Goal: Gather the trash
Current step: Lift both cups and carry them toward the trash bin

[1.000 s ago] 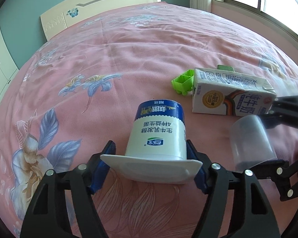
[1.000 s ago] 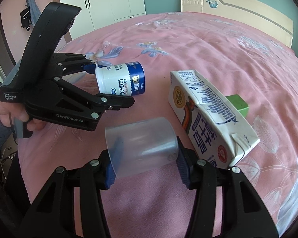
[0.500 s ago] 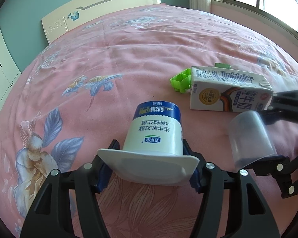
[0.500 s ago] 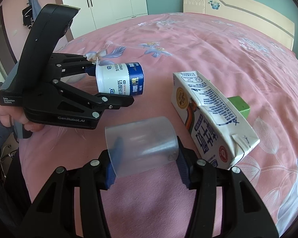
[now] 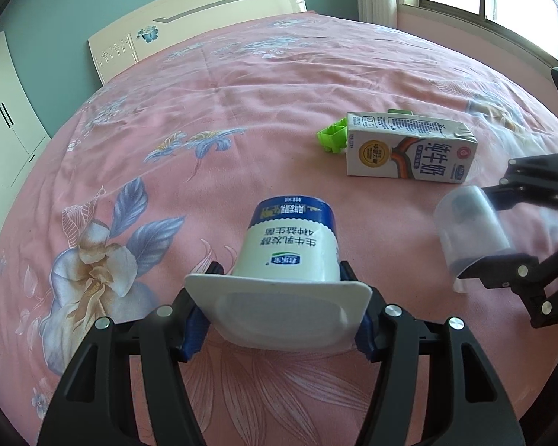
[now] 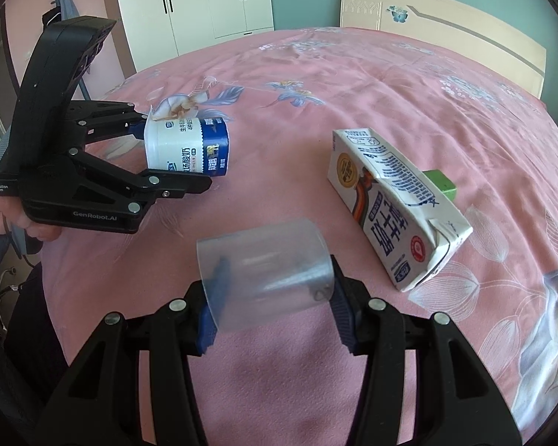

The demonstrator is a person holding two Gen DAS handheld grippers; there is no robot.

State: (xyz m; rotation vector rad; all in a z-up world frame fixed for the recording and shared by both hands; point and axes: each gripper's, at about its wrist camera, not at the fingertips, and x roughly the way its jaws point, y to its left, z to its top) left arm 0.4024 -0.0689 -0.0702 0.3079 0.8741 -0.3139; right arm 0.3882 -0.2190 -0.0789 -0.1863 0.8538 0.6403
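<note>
Still lying flat on the pink bedspread (image 5: 279, 104): milk carton (image 6: 394, 204), long axis running from near the right gripper (image 6: 275, 297) away toward the headboard. Closer to the right than to the left gripper (image 5: 282, 304). Both occupied, though (right clamped on clear plastic cup (image 6: 264, 271), left on yogurt cup (image 5: 288, 245)). Green block (image 5: 331, 137) touching the carton's far side.

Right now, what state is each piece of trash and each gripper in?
yogurt cup: clamped on its side in the left gripper, off the bed.
clear plastic cup: clamped sideways in the right gripper, off the bed.
milk carton: lying flat on the bedspread, top dented, not held.
green block: on the bedspread behind the carton, partly hidden, not held.
</note>
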